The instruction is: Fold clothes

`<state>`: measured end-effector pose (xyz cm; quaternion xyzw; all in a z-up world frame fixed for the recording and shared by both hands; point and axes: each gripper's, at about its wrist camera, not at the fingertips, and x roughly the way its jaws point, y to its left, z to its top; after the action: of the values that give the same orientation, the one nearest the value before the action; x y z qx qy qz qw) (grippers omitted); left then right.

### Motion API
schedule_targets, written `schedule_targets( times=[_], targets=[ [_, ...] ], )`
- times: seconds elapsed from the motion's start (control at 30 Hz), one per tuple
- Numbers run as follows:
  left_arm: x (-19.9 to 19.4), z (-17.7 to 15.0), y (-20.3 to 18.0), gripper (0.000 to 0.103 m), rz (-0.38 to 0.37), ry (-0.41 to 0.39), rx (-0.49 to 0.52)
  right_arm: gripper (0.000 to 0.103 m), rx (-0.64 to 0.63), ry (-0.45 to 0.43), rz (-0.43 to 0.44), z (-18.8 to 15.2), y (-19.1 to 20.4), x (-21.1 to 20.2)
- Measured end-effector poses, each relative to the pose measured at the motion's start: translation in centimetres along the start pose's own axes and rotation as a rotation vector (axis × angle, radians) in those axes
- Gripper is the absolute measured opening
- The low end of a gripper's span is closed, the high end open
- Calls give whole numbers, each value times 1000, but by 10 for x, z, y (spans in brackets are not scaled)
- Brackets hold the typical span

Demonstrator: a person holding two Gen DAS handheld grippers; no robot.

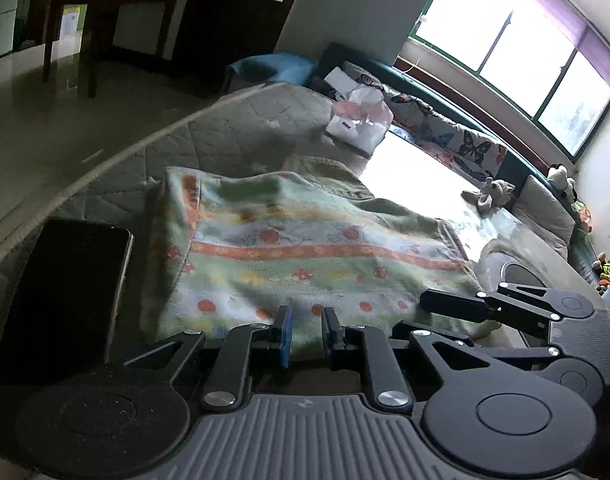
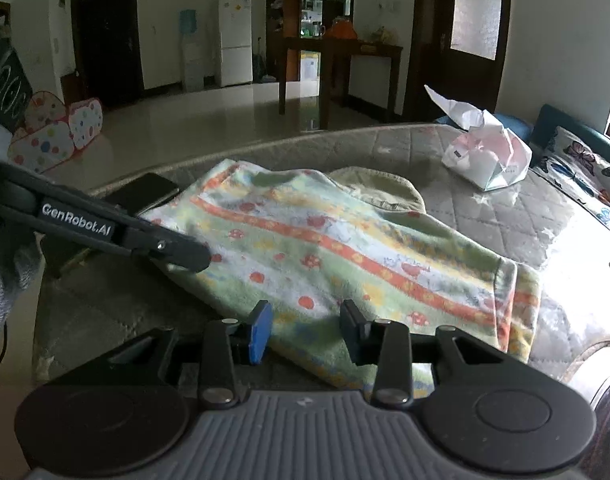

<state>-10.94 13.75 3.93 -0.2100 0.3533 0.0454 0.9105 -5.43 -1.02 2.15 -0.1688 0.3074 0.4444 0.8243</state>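
My left camera alone shows the window (image 1: 505, 52), the butterfly cushions (image 1: 457, 136) and a soft toy (image 1: 491, 194). My right camera alone shows the fridge (image 2: 235, 40) and play tent (image 2: 53, 136). The blanket (image 2: 325, 248) lies on the bed (image 2: 405, 144), a phone (image 1: 61, 292) beside it. My left tongs (image 1: 307, 334) and right tongs (image 2: 305, 330), both angled downward, are clamped on the blanket's near edge.

Bare quilted mattress (image 2: 445, 148) open beyond the patterned blanket (image 2: 345, 248) — hemmed by a black phone (image 2: 149, 194) at the near-left edge, a white paper bag (image 2: 489, 156) far right, butterfly cushions (image 1: 465, 140) along the back.
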Motion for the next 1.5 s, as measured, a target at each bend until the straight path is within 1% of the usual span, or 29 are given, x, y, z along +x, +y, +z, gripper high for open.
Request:
schedule_targets(
  times=[0.13, 0.2, 0.27, 0.33, 0.37, 0.43, 0.47, 0.5, 0.57, 0.63, 0.7, 0.73, 0.77, 0.8, 0.87, 0.9, 1.0, 1.07, 1.23, 1.3, 1.37, 1.5],
  targets=[
    [-6, 1, 4, 18, 18, -27, -2, 42, 7, -13, 5, 0, 1, -5],
    [-1, 0, 11, 18, 39, -8, -25, 43, 16, -6, 4, -2, 0, -2],
    [1, -2, 16, 17, 38, 1, -47, 43, 25, -8, 5, -4, 0, -2],
    [-1, -3, 15, 18, 43, -3, -45, 45, 28, -14, 8, -4, -1, -5],
    [-1, -3, 13, 18, 48, -4, -41, 47, 30, -18, 9, -4, -1, -7],
    [-2, -3, 10, 21, 59, -4, -30, 50, 23, -13, 7, -5, 0, -7],
    [-2, -3, 8, 27, 65, -6, -24, 50, 22, -11, 3, -6, 0, -8],
    [-3, -4, 6, 38, 71, -11, -16, 51, 22, -10, -3, -7, -1, -8],
    [-5, -5, 0, 52, 88, -23, 8, 57, 35, -14, -7, -9, -2, -10],
    [-6, -6, -8, 55, 108, -32, 39, 59, 43, -20, -11, -10, -3, -13],
    [-7, -7, -13, 64, 122, -38, 58, 63, 47, -24, -16, -12, -3, -16],
    [-8, -8, -15, 67, 125, -40, 61, 69, 49, -26, -20, -13, -3, -17],
    [-8, -9, -16, 72, 129, -44, 63, 73, 51, -28, -23, -14, -3, -18],
    [-10, -10, -17, 75, 135, -48, 65, 73, 54, -30, -26, -15, -4, -20],
    [-11, -11, -19, 78, 145, -52, 68, 80, 64, -36, -32, -19, -4, -23],
    [-12, -11, -20, 79, 148, -54, 70, 82, 69, -38, -35, -20, -4, -24],
    [-14, -14, -23, 88, 157, -59, 81, 85, 78, -44, -43, -23, -4, -28],
    [-16, -16, -26, 92, 163, -63, 90, 89, 82, -48, -48, -25, -3, -31],
    [-19, -21, -30, 97, 166, -65, 100, 94, 95, -59, -58, -30, -2, -37],
    [-19, -22, -33, 102, 170, -68, 107, 98, 103, -64, -65, -31, -2, -41],
    [-20, -24, -35, 102, 170, -70, 114, 101, 111, -71, -74, -33, -3, -44],
    [-22, -26, -37, 103, 166, -72, 120, 103, 128, -82, -84, -36, -4, -50]
  ],
)
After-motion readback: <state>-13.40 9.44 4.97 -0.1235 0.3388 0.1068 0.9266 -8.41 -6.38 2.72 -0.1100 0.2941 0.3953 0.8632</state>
